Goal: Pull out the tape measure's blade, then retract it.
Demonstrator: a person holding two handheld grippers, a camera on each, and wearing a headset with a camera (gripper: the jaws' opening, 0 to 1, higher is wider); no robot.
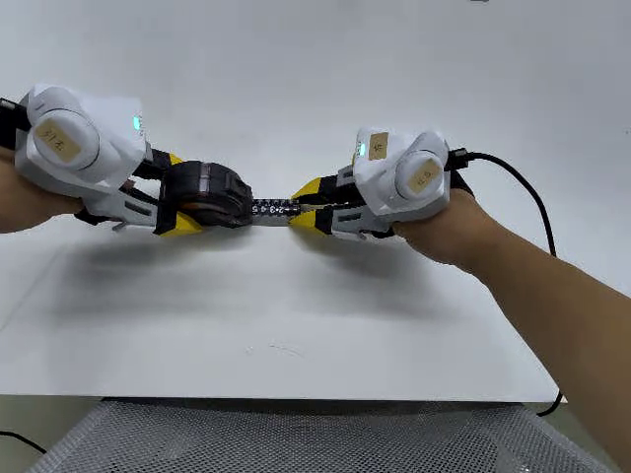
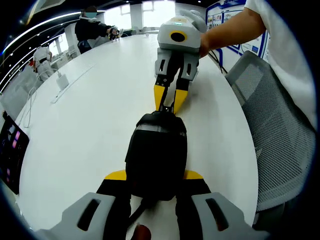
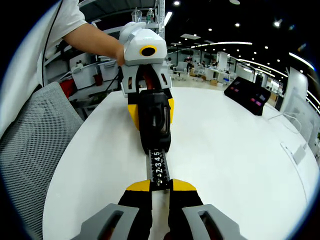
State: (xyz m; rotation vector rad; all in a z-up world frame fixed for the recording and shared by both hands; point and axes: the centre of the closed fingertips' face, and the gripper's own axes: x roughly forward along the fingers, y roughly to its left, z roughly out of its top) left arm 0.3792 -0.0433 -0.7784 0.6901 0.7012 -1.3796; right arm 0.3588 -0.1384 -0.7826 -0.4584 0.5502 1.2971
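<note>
Two grippers face each other over the white table point(image 1: 296, 325), both lifted off it, judging by the shadows beneath. My left gripper point(image 1: 182, 205) is clamped across the black tape measure case point(image 1: 209, 193), its jaws closed down to the case's width with one yellow tip on each flank. My right gripper point(image 1: 306, 209) is pinched nearly flat on the free end of the blade point(image 1: 273, 208), which sits between its tips. Only a short run of blade is out, with the numerals 2 to 5 showing. That blade runs straight ahead of the right gripper to the case's mouth, so its long axis lies on the line joining both grippers. I judge the pull barely begun. Next I should draw the right gripper straight back along that line, with the left one bracing the case.
</note>
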